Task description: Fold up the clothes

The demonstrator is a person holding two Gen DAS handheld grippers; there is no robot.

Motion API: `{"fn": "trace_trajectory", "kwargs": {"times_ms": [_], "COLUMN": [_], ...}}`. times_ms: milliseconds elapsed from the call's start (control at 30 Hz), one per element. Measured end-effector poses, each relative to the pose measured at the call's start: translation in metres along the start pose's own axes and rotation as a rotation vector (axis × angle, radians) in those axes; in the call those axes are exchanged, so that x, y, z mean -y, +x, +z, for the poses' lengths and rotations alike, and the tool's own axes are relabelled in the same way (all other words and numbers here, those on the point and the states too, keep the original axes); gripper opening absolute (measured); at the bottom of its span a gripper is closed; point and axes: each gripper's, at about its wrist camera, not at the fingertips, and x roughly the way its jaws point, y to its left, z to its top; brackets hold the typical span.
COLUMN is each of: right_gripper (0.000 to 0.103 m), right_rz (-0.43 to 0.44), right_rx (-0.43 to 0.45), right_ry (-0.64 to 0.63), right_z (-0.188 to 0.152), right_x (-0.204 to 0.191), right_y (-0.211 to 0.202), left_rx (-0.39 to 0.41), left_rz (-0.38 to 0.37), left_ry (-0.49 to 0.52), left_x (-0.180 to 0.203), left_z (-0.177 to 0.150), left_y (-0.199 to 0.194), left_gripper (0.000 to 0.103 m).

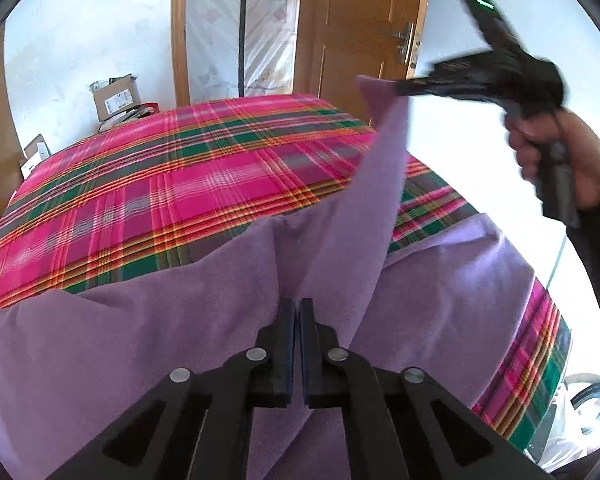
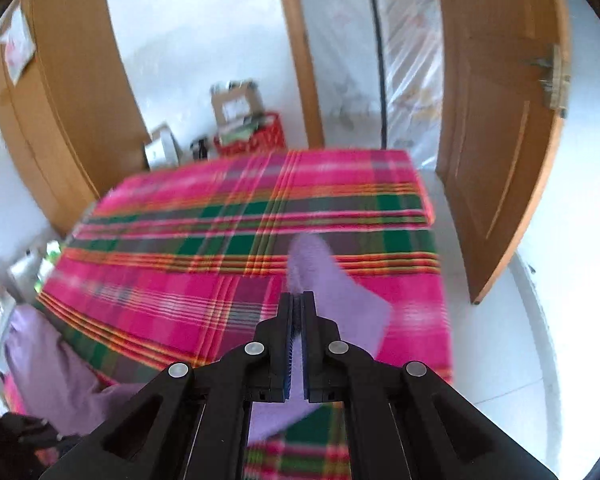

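A purple garment (image 1: 148, 320) lies over the near end of a table covered in a pink and green plaid cloth (image 1: 188, 172). My left gripper (image 1: 297, 305) is shut on the purple fabric near its upper edge. My right gripper (image 2: 297, 298) is shut on another part of the same garment (image 2: 340, 292) and holds it lifted above the plaid cloth (image 2: 228, 224). In the left wrist view the right gripper (image 1: 404, 86) is up at the right, with a strip of purple fabric stretched from it down toward my left gripper.
A wooden door (image 2: 500, 128) stands open at the far right. Cardboard boxes (image 2: 236, 100) and a red basket (image 2: 256, 136) sit on the floor beyond the table. A wooden wardrobe (image 2: 60, 92) stands at the left. White floor lies right of the table.
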Motion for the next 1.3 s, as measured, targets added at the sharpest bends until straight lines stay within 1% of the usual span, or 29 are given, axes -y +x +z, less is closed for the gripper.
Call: {"fn": "trace_trajectory", "kwargs": {"times_ms": [133,200,300,367,433,533,600,633,667,700,767,833,933,967,1067,1100,1133,1167,1233,1300], "right_gripper": [0.003,0.003,0.003,0.003,0.003,0.004,0.007,0.007,0.01,0.014,0.035,0.04,0.041,0.042,0.043,0.042,0.029,0.006,0.005,0.004], "right_rz": [0.012,0.015,0.02,0.018,0.011,0.007,0.001,0.006,0.012,0.023,0.056,0.105,0.168,0.18,0.2,0.207,0.216,0.219,0.231,0.258], "right_rx": [0.068,0.099,0.124,0.128,0.12,0.061,0.023,0.009,-0.005,-0.008,0.011,0.053,0.105,0.106,0.09,0.083,0.077,0.076,0.094,0.147], "right_ry": [0.07,0.122,0.202,0.254,0.31,0.411,0.492,0.537,0.582,0.623,0.699,0.753,0.801,0.808,0.81,0.796,0.778,0.761,0.734,0.723], "right_z": [-0.023,-0.042,-0.078,-0.103,-0.131,-0.176,-0.198,-0.208,-0.217,-0.224,-0.231,-0.233,-0.233,-0.231,-0.225,-0.222,-0.219,-0.214,-0.202,-0.189], "right_x": [0.021,0.032,0.045,0.055,0.066,0.088,0.105,0.114,0.123,0.13,0.141,0.148,0.156,0.159,0.165,0.164,0.163,0.16,0.155,0.153], "right_y": [-0.05,-0.076,-0.106,-0.119,-0.126,-0.121,-0.112,-0.108,-0.105,-0.102,-0.101,-0.101,-0.099,-0.097,-0.088,-0.087,-0.085,-0.085,-0.087,-0.097], "left_rx": [0.011,0.011,-0.019,-0.03,-0.041,-0.043,-0.046,-0.049,-0.052,-0.054,-0.063,-0.071,-0.071,-0.069,-0.068,-0.066,-0.068,-0.069,-0.077,-0.082], "left_rz": [0.004,0.008,0.003,-0.016,-0.035,-0.068,-0.069,-0.069,-0.068,-0.068,-0.071,-0.073,-0.106,-0.131,-0.161,-0.166,-0.167,-0.169,-0.169,-0.173], "left_ry": [0.006,0.023,0.057,0.088,0.123,0.149,0.159,0.16,0.161,0.163,0.162,0.16,0.145,0.143,0.172,0.188,0.202,0.216,0.223,0.223], "left_x": [0.003,0.006,0.016,0.024,0.033,0.041,0.045,0.045,0.045,0.045,0.044,0.044,0.045,0.046,0.057,0.061,0.066,0.07,0.073,0.076], "left_z": [-0.002,-0.004,-0.01,-0.015,-0.019,-0.026,-0.029,-0.029,-0.029,-0.03,-0.029,-0.029,-0.029,-0.029,-0.032,-0.033,-0.034,-0.035,-0.037,-0.037], "left_y": [-0.006,-0.007,-0.001,0.001,0.003,0.001,0.001,0.001,0.002,0.002,0.002,0.004,0.0,-0.002,-0.006,-0.007,-0.006,-0.005,-0.003,-0.001], "left_gripper": [0.004,0.005,0.005,0.005,0.002,0.0,0.0,0.0,0.0,0.0,0.0,0.001,0.001,0.001,0.002,0.002,0.002,0.002,0.003,0.003]}}
